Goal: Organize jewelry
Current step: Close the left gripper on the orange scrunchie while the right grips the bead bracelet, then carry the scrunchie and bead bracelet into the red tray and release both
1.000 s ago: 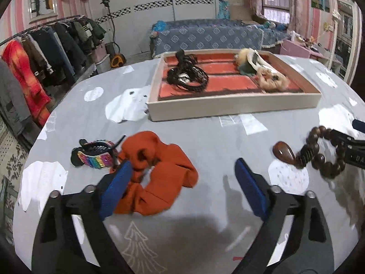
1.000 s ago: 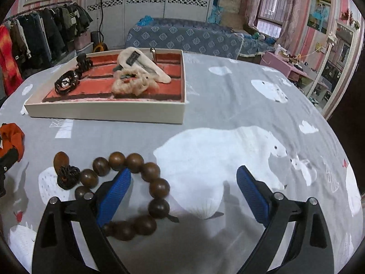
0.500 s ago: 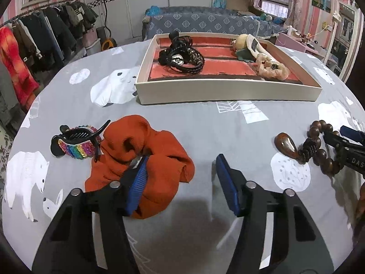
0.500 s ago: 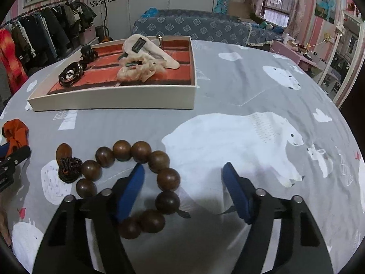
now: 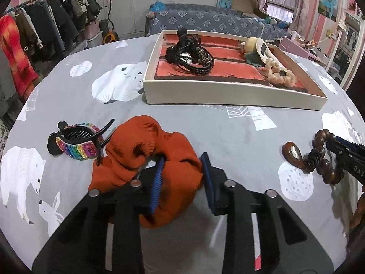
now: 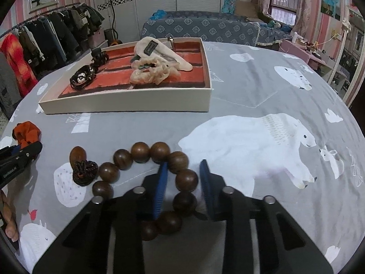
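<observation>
The left claw [image 5: 182, 173] points down at the orange scrunchie [image 5: 146, 159] on the surface [image 5: 228, 137], which wears a grey cloth with white bears. The claw's jaws are closing, and a fold of the orange cloth sits between the blue pads [image 5: 157, 182]. The pads look like they press into the cloth on both sides, so the gap is narrow.

Just beside the scrunchie, on its left, lies a black hair clip with rainbow stones [image 5: 75, 142]. One tip of the clip touches the orange cloth.

The right claw [image 6: 182, 178] points down at the wooden bead bracelet [image 6: 146, 171]. Its jaws are closing too. Some of the big brown beads sit between its blue pads [image 6: 160, 187]. The left pad is right against the beads. I cannot tell if the right pad touches them. The bracelet lies flat in a ring, with a dark knot and a brown drop-shaped piece at its left end.

Farther back stands a cream tray [image 6: 127, 106] with a red lining. In it lie black hair bands [image 5: 191, 56] on the left and a pale scrunchie [image 5: 279, 75] on the right. The orange scrunchie and the bracelet are both outside the tray, well apart from each other.
</observation>
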